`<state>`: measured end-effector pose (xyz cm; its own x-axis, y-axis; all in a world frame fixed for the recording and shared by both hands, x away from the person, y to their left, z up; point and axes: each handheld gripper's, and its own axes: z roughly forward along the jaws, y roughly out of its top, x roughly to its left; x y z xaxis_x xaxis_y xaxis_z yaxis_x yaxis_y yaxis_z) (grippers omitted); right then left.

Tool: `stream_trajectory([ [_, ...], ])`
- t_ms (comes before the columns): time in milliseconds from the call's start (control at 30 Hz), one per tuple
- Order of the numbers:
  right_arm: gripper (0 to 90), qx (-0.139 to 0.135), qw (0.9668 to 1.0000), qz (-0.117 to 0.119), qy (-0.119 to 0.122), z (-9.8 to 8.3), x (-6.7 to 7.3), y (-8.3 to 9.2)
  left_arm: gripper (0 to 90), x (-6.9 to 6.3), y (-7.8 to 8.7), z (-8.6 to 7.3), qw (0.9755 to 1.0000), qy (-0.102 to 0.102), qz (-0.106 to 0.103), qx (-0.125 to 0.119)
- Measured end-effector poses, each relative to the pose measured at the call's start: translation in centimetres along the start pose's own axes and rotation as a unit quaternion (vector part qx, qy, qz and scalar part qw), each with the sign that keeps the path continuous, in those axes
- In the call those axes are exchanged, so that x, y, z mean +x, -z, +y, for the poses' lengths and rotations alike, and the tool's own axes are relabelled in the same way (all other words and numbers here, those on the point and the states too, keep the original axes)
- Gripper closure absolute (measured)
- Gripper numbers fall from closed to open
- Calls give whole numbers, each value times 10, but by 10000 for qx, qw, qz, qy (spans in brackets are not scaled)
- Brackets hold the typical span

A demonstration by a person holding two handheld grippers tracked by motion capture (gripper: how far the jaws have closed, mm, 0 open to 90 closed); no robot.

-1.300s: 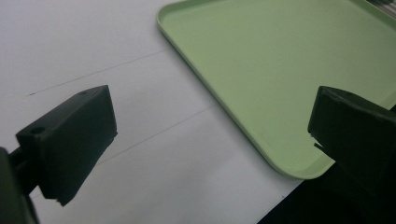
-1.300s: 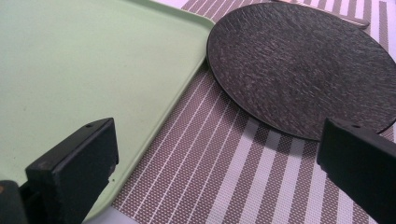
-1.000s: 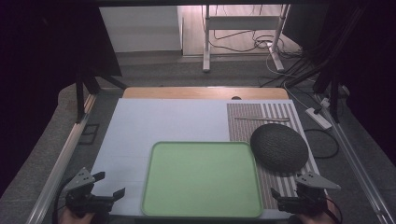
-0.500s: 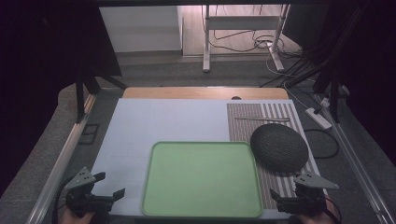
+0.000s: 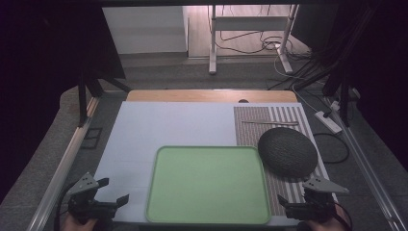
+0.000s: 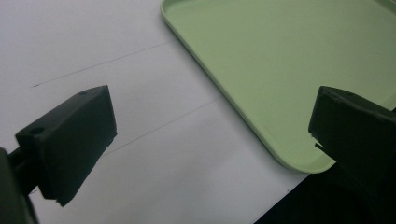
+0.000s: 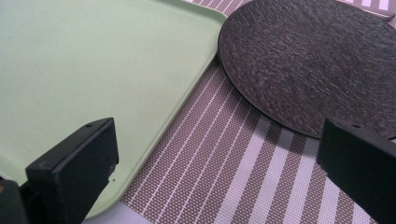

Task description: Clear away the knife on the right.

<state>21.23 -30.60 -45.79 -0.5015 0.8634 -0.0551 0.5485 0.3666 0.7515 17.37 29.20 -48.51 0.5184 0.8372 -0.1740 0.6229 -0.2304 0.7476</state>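
No shift since earlier: left gripper [image 5: 111,191] and right gripper [image 5: 293,201] both agape, empty, flanking green tray [image 5: 208,185]; hands cut off by frame edge.

The high view is dim, its sides nearly black; light falls from above onto the tabletop [image 5: 159,125], and the floor beyond the far edge glows pale; both gripper views are brighter, evenly lit, with jaws slightly soft.

No apparent change, tools [image 5: 109,197] included.
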Motion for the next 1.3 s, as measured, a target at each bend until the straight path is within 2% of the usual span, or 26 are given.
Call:
stream_trajectory([
  [267,0,-12,9999,50,103,5,-3,-1,11,0,0,0,10000,14,-7,4],
  [567,0,-23,9994,269,196,8,-7,-6,9,1,0,0,10000,65,-10,0],
  [633,0,-29,9994,317,119,10,-7,-7,9,1,0,0,10000,74,-15,-4],
  [1067,0,58,9995,271,115,24,-13,-15,9,2,0,0,9999,112,-24,-4],
  [1300,0,121,9993,272,228,34,-19,-24,8,3,0,0,9999,117,-33,-3],
])
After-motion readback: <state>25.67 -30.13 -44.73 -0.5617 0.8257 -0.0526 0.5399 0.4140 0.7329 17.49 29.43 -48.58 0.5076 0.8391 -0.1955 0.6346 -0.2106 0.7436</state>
